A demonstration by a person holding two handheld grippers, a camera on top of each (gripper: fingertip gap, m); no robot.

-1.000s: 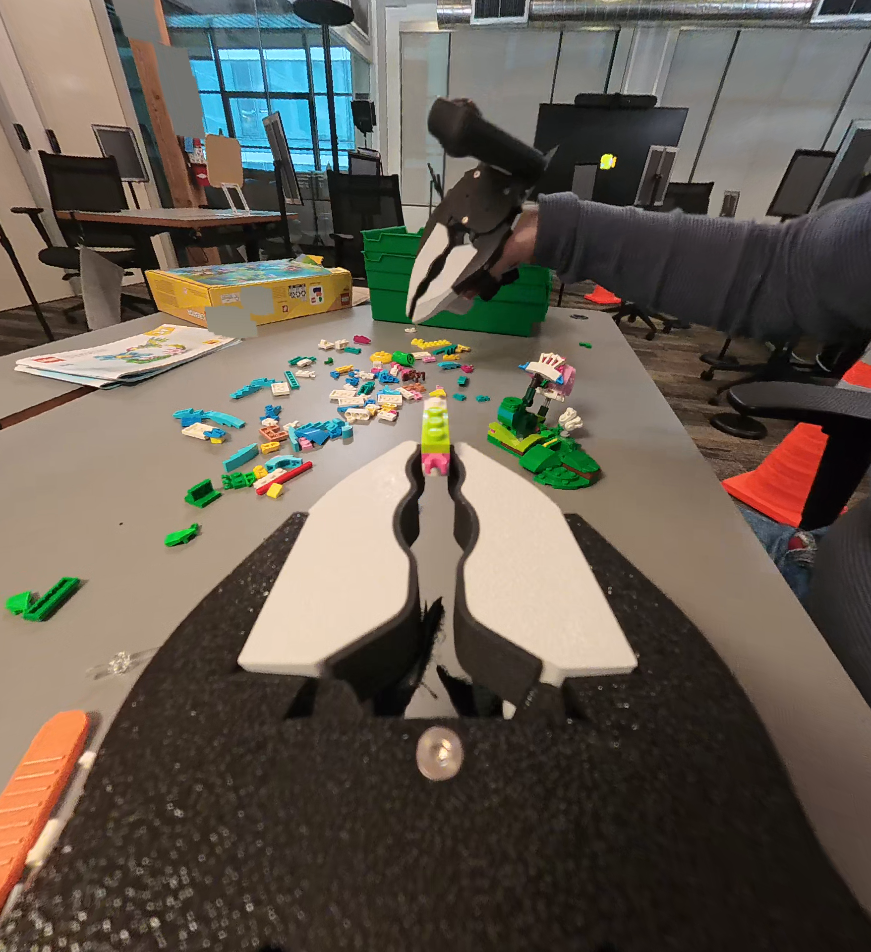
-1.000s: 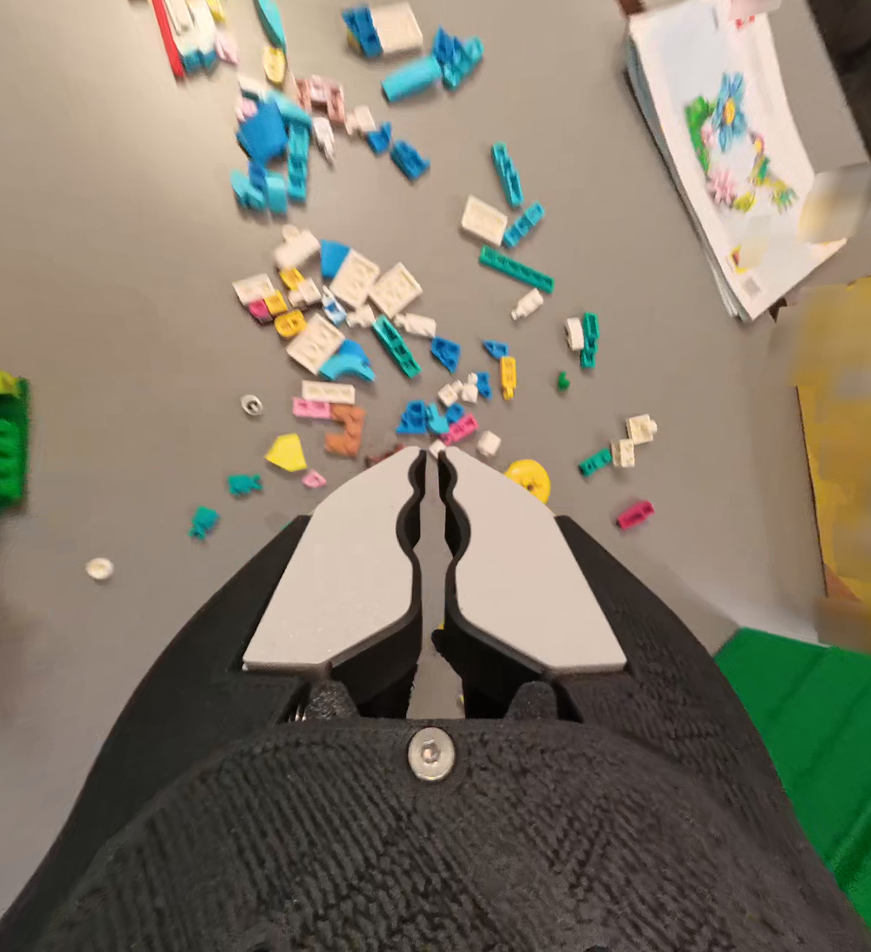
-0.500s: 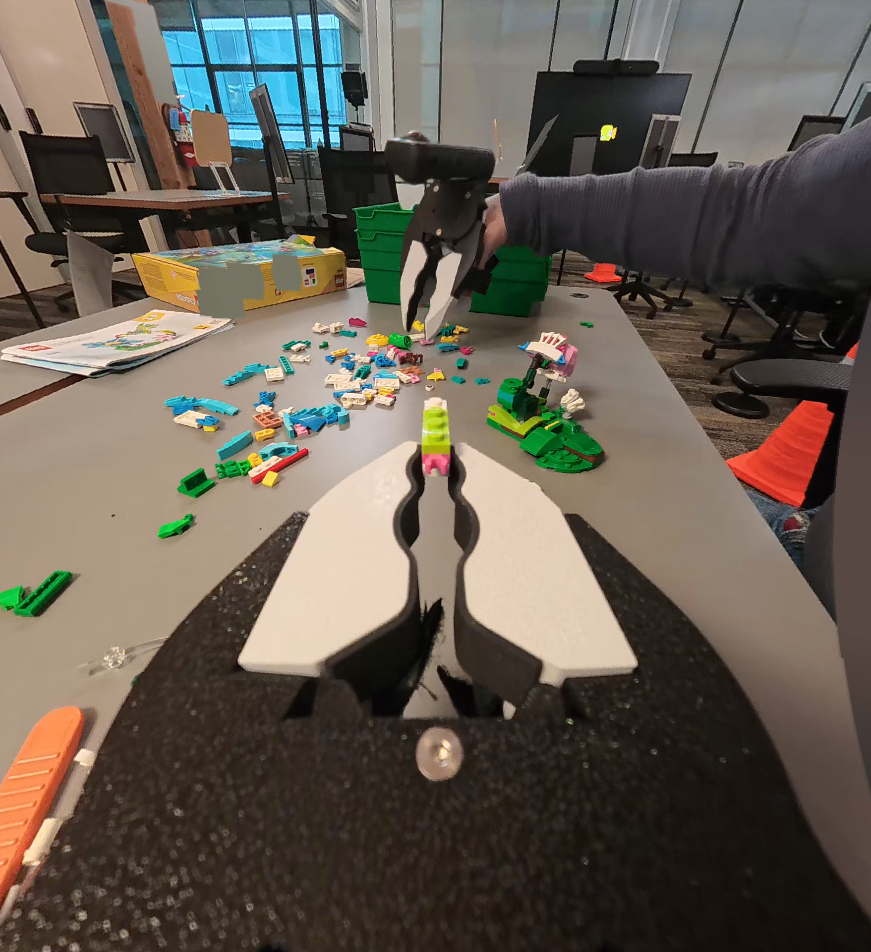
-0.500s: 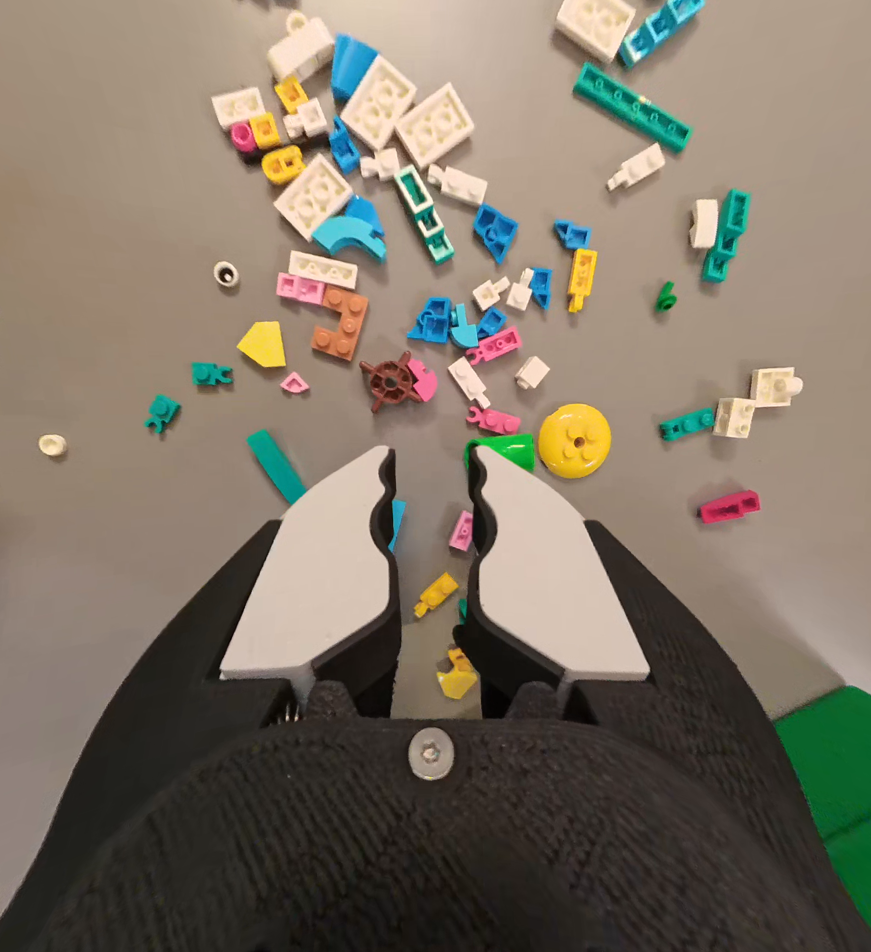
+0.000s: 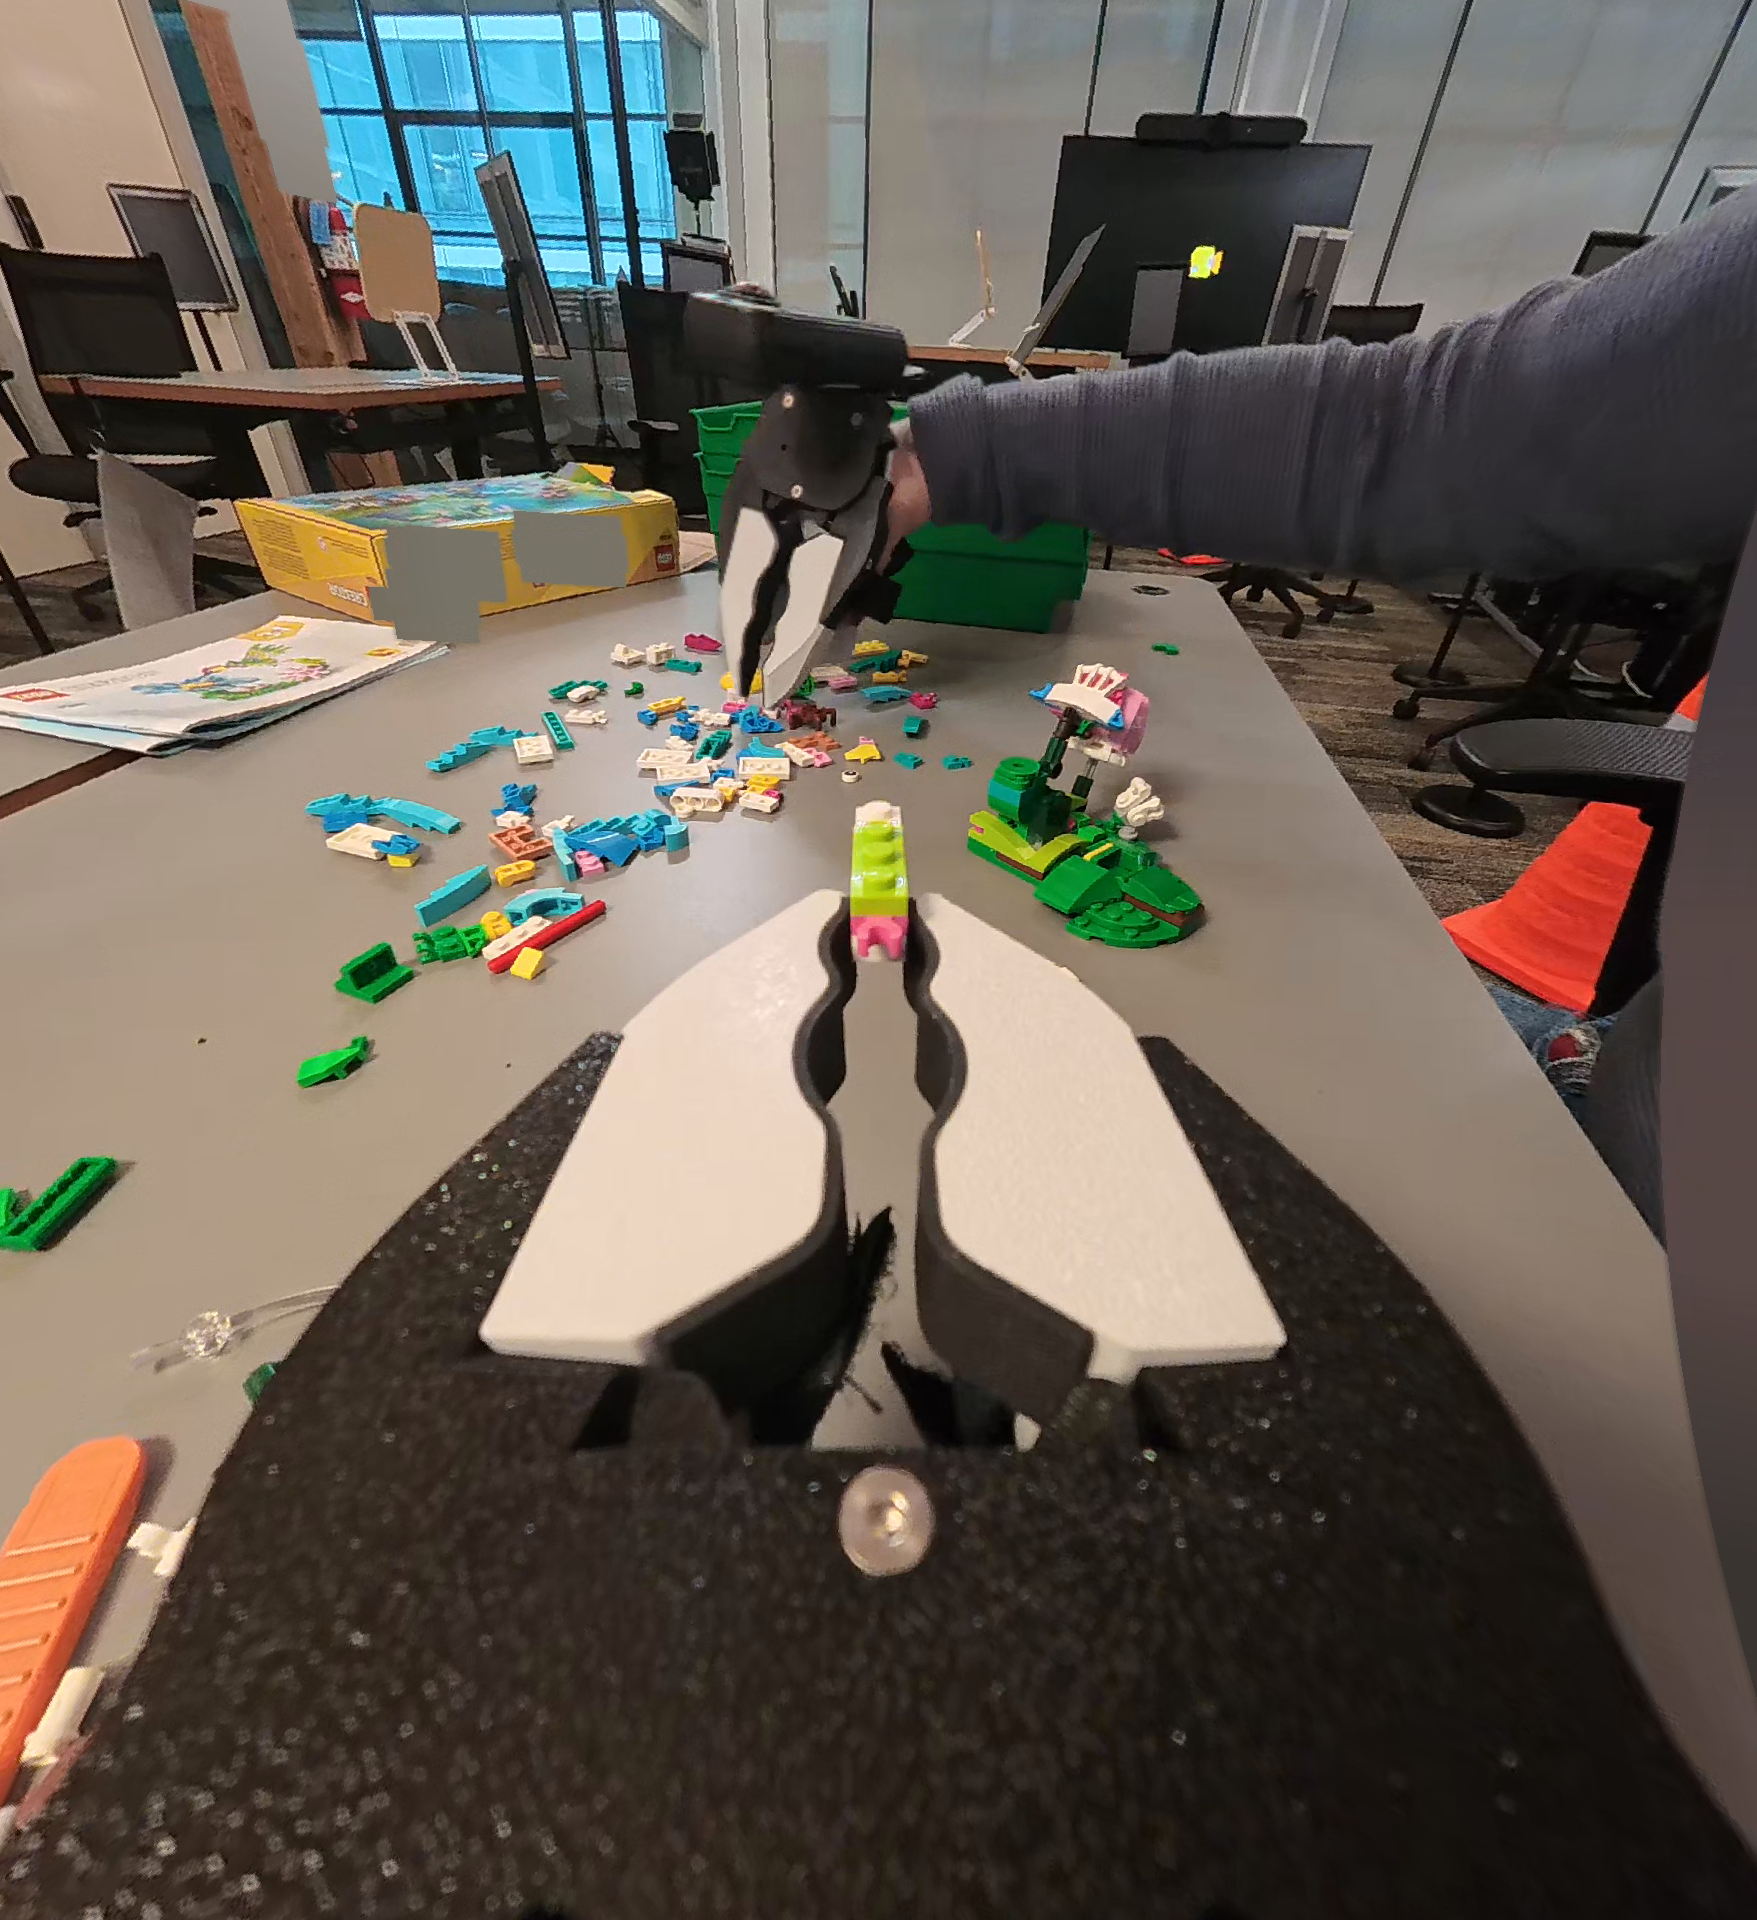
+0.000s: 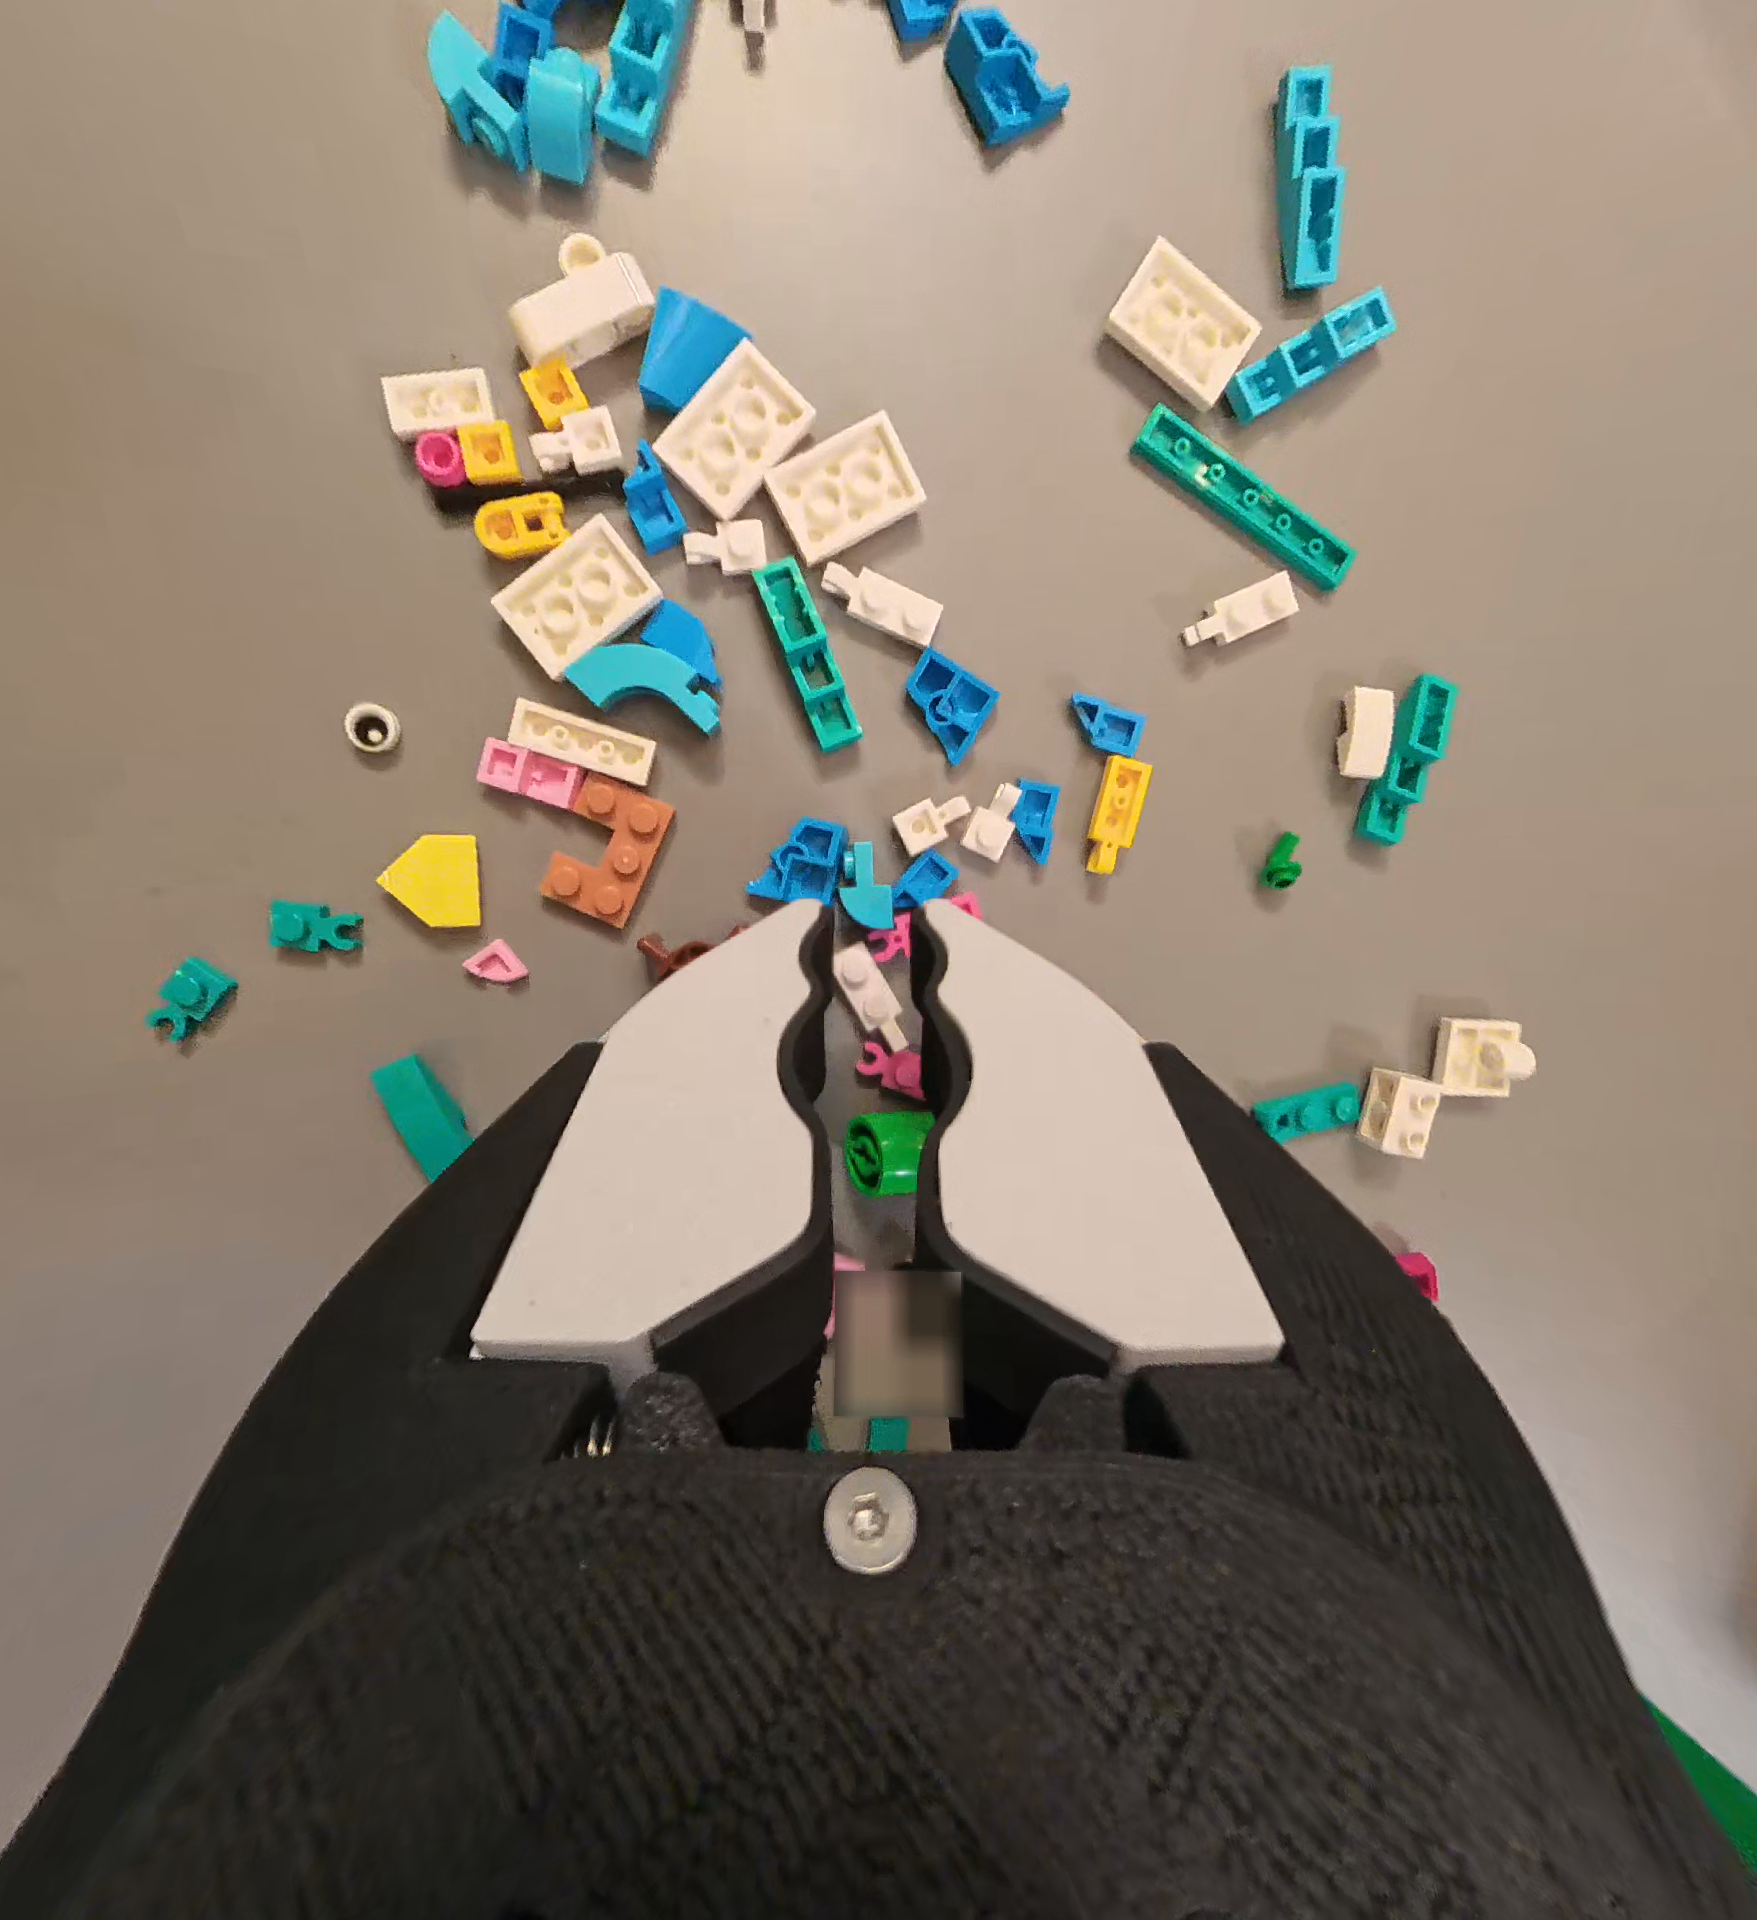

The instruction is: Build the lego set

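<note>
Lego strip (image 5: 878, 871), lime and pink, sits pinched in our left gripper (image 5: 879, 925) above the table (image 5: 126, 987). Farther off, our right gripper (image 6: 870, 920), slightly parted, descends among scattered bricks (image 6: 739, 436), straddling a white piece (image 6: 869, 992); contact unclear.

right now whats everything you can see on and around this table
loose bricks: many, mixed colours, mid table
table: one, grey
flower model: one, green with pink top, right of the pile
small stack: one, lime, pink and white, in left gripper
booklet: one, white, far left
box: one, yellow, behind booklet
bins: stacked, green, far edge
cone: one, orange, floor right
left gripper: shut on small stack
right gripper: slightly open, tips down in the pile
sleeve: one, grey, holding right gripper
</note>
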